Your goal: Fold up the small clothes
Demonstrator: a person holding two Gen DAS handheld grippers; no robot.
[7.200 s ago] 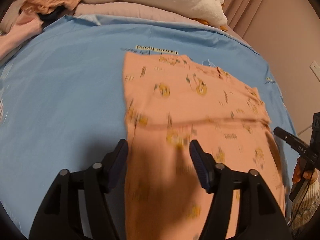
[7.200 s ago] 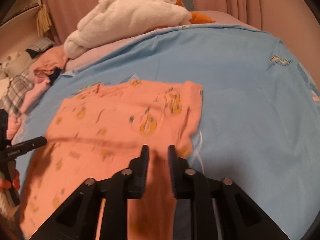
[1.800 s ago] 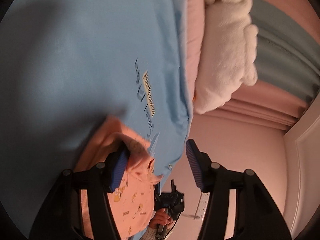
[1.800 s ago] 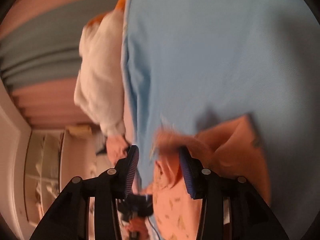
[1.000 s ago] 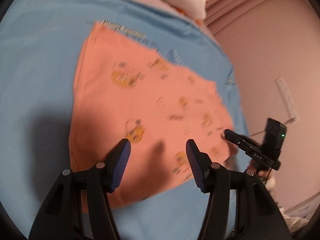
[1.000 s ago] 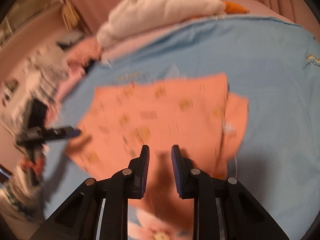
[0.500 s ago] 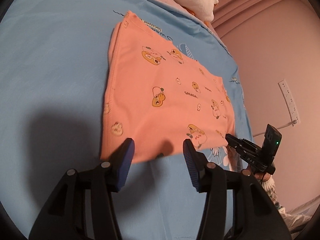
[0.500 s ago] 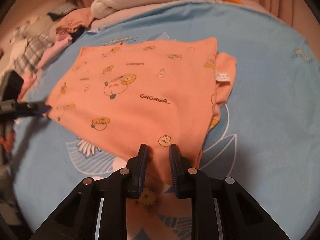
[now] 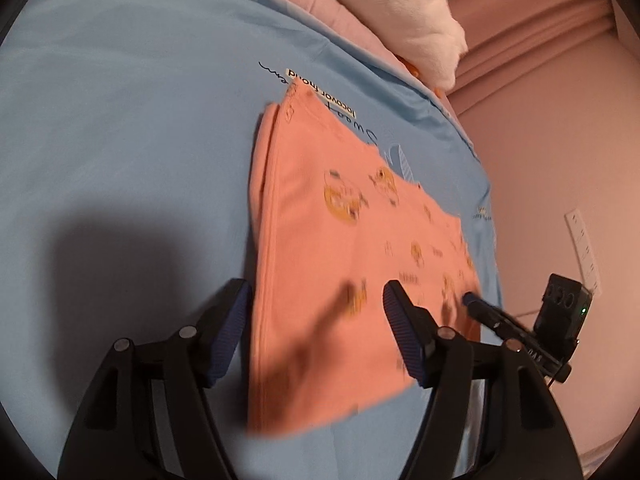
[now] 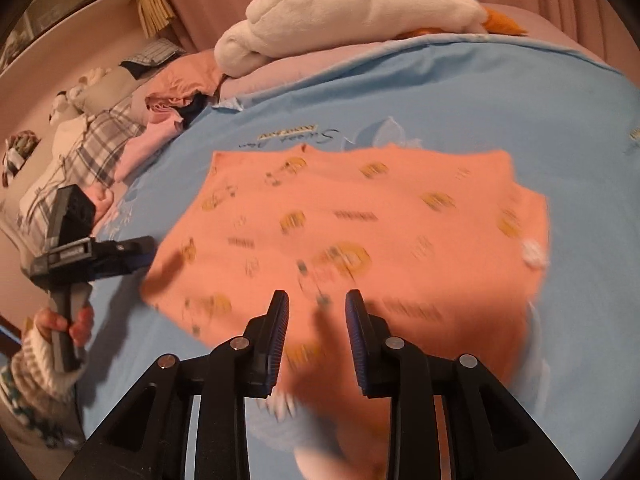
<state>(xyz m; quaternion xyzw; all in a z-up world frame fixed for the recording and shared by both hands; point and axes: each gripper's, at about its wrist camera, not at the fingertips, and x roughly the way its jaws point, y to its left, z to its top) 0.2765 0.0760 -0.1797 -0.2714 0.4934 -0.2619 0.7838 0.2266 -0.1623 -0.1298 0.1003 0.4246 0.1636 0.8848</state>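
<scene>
Both grippers are hovering over the orange garment (image 10: 360, 232) with nothing caught between their fingers. Left gripper (image 9: 316, 320) is spreading wide, its jaws having just been opening above the garment's near edge. Right gripper (image 10: 316, 332) is sitting with a narrower gap, its jaws also just having been opening, released above the cloth. That garment is lying folded flat on the blue bedsheet (image 10: 500, 92). White plush blankets (image 10: 352, 4) are piling up beyond it.
</scene>
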